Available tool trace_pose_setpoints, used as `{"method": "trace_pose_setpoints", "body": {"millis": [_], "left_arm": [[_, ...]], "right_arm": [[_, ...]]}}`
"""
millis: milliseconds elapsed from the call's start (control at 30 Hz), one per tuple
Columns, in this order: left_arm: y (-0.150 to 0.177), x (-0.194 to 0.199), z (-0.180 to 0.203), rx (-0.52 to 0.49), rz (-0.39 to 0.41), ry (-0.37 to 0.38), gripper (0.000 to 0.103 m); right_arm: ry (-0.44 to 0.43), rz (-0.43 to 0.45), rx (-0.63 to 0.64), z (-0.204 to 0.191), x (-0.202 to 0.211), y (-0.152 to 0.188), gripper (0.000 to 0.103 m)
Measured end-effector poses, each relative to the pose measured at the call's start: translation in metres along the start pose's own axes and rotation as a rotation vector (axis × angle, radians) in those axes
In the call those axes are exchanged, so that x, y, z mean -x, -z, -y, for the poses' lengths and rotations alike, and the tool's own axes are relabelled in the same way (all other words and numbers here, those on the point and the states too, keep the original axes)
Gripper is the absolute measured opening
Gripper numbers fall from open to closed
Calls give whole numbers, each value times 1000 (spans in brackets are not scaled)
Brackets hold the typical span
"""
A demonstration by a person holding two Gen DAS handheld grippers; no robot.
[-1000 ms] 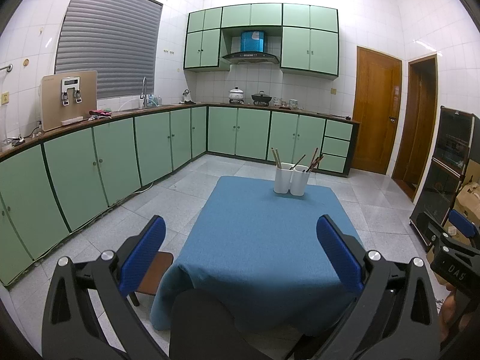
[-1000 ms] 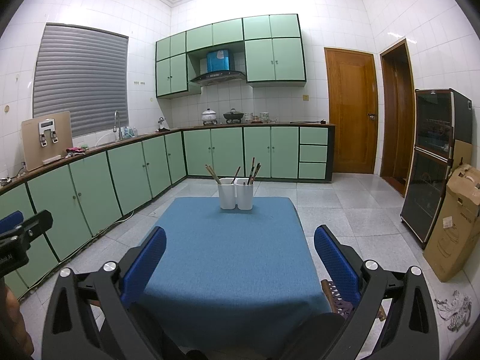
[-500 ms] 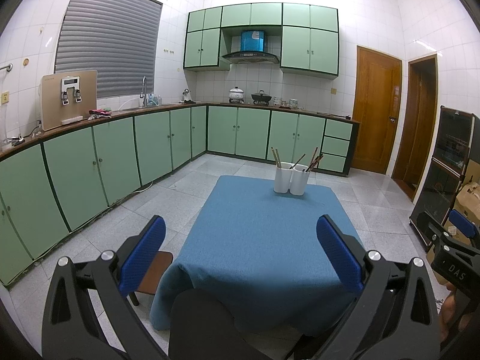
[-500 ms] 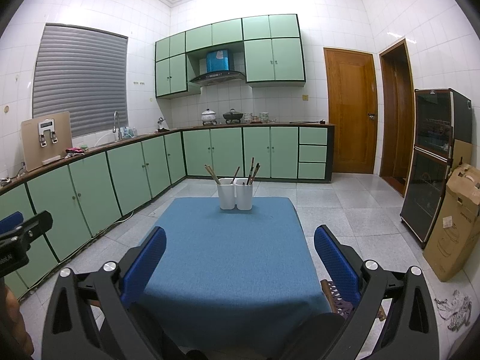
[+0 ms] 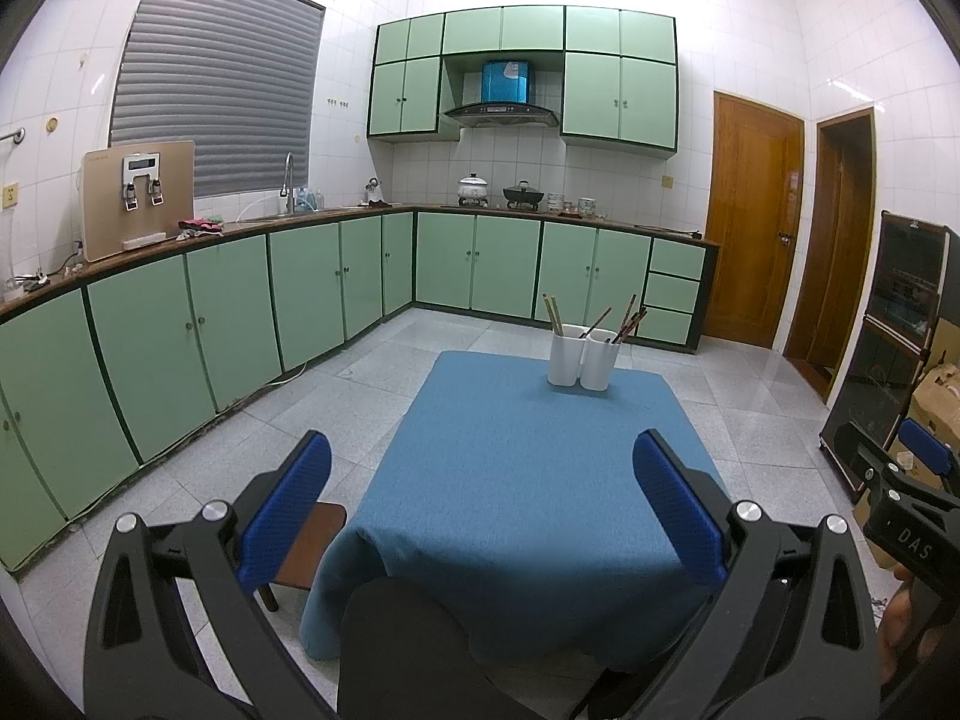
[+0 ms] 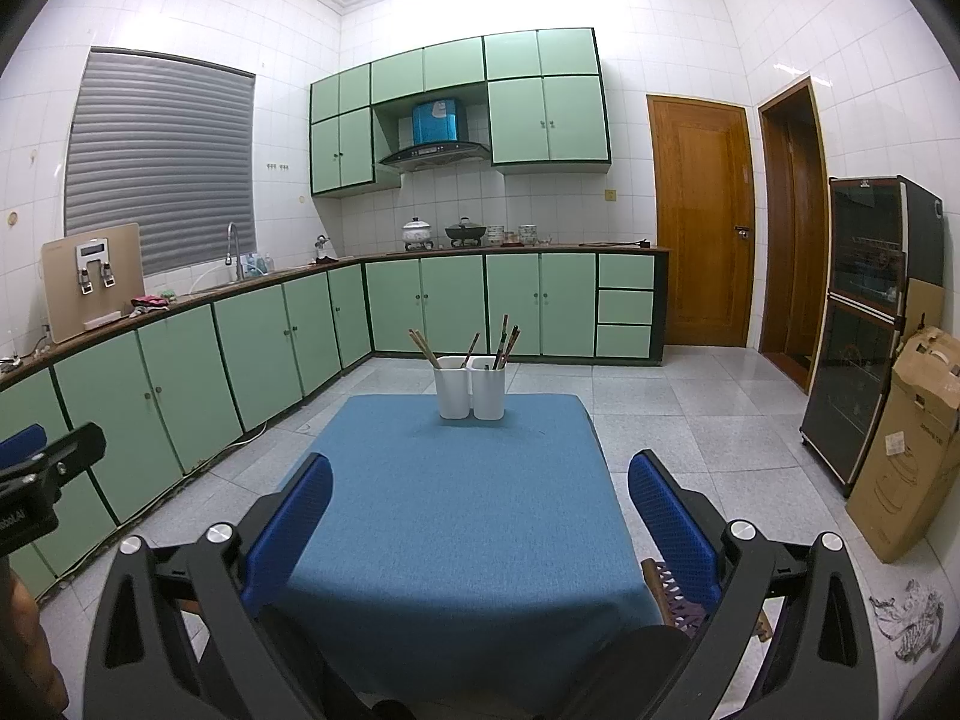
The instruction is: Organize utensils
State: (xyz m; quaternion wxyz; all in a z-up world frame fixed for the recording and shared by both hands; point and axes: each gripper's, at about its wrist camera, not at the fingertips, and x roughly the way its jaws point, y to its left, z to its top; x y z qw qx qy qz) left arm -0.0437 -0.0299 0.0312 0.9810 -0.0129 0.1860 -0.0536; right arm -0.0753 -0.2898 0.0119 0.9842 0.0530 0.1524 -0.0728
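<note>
Two white utensil holders (image 6: 470,387) stand upright and touching at the far end of the blue-covered worktop (image 6: 456,516), a placement that keeps the chopsticks (image 6: 507,341) vertical and sorted by cup. The left holder carries a light-coloured pair plus one dark stick; the right holder carries about four dark sticks, though the exact count is too small to settle. No utensil lies loose on the cloth. The left hand-held gripper (image 5: 482,507) and the right hand-held gripper (image 6: 480,510) hang at the near edge, well apart from the holders, each with jaws spread wide and empty.
</note>
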Motion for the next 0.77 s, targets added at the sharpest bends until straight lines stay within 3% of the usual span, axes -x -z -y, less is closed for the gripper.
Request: {"method": "trace_pose_setpoints", "body": {"millis": [767], "left_arm": [[2, 0, 1, -2, 6, -6, 98]], "right_arm": [[1, 1, -2, 0, -2, -1, 97]]}}
